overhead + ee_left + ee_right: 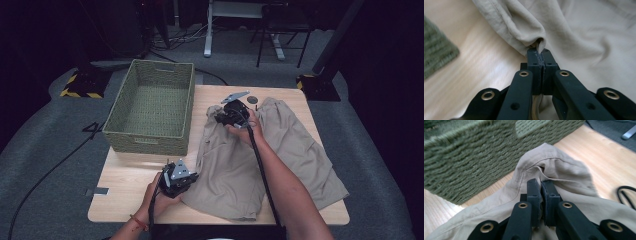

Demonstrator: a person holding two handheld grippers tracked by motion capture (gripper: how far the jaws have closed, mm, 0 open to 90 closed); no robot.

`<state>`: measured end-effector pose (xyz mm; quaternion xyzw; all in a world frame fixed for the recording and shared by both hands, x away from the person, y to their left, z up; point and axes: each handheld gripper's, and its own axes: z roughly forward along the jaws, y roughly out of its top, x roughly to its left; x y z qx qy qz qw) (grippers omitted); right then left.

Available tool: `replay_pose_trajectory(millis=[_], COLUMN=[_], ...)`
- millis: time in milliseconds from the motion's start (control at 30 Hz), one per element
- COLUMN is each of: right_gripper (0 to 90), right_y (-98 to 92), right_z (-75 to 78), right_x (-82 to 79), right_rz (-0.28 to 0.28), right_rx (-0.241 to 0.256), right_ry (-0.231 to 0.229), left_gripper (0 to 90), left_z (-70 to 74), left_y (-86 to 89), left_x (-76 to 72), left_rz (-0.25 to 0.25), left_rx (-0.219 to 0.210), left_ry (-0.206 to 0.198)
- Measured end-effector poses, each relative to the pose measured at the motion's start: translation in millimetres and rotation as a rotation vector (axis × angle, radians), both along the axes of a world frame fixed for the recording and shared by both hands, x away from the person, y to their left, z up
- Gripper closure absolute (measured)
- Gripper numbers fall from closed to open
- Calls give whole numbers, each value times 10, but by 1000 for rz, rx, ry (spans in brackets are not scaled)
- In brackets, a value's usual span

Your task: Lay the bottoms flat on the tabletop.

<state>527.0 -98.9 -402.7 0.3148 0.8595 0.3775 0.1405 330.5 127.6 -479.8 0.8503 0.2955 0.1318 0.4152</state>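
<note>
A pair of beige shorts (260, 150) lies spread across the right half of the wooden table (125, 180). My left gripper (179, 181) is at the shorts' near left corner, shut on a fold of the fabric (534, 40). My right gripper (225, 116) is at the far left corner of the shorts, close to the basket; its jaws are shut on the hem (541, 170). The pinched cloth bunches up at the tips of both grippers (539, 53) (541, 183).
A green woven basket (152, 107) stands empty on the table's far left, right beside the shorts' far corner (469, 157). A small dark round object (252, 100) lies near the far edge. A black cable (626, 195) rests on the table. Chair and desk legs stand beyond.
</note>
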Motion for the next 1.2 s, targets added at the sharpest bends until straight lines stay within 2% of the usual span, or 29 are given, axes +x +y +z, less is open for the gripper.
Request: replay_pose_trajectory(millis=[133, 267, 333, 500, 633, 733, 833, 933, 1033, 1100, 1200], right_gripper=[860, 860, 860, 859, 859, 857, 856, 857, 856, 855, 852], right_y=[-174, -364, -487, -843, -1146, -1369, -1566, -1699, -1823, -1898, -1943], right_z=[173, 365, 454, 614, 626, 509, 294, 12, -259, -412, -592], right_x=[-62, -145, -185, -239, -277, -308, -315, -295, -261, -238, -219], right_rz=[-11, -27, -39, -78, -133, -192, -242, -276, -297, -307, -292], right_rx=[19, 16, 35, 46, 73, 85, 55, -22, -64, -88, -163], right_ry=[-26, -68, -79, -104, -109, -96, -76, -44, 12, 46, 104], left_gripper=[878, 875, 871, 871, 869, 869, 871, 870, 864, 863, 859], left_z=[151, 329, 414, 594, 673, 657, 499, 307, 133, 41, -83], left_y=[-93, -239, -329, -568, -755, -942, -1188, -1390, -1551, -1624, -1690], left_x=[-46, -59, -64, -71, -12, 12, 74, 153, 201, 218, 228], left_rz=[-24, -51, -66, -103, -107, -135, -175, -202, -216, -218, -220], left_rx=[-12, -29, -53, -31, -14, 29, 88, 133, 174, 195, 232], left_ry=[-55, -104, -119, -183, -199, -224, -187, -129, -86, -71, -55])
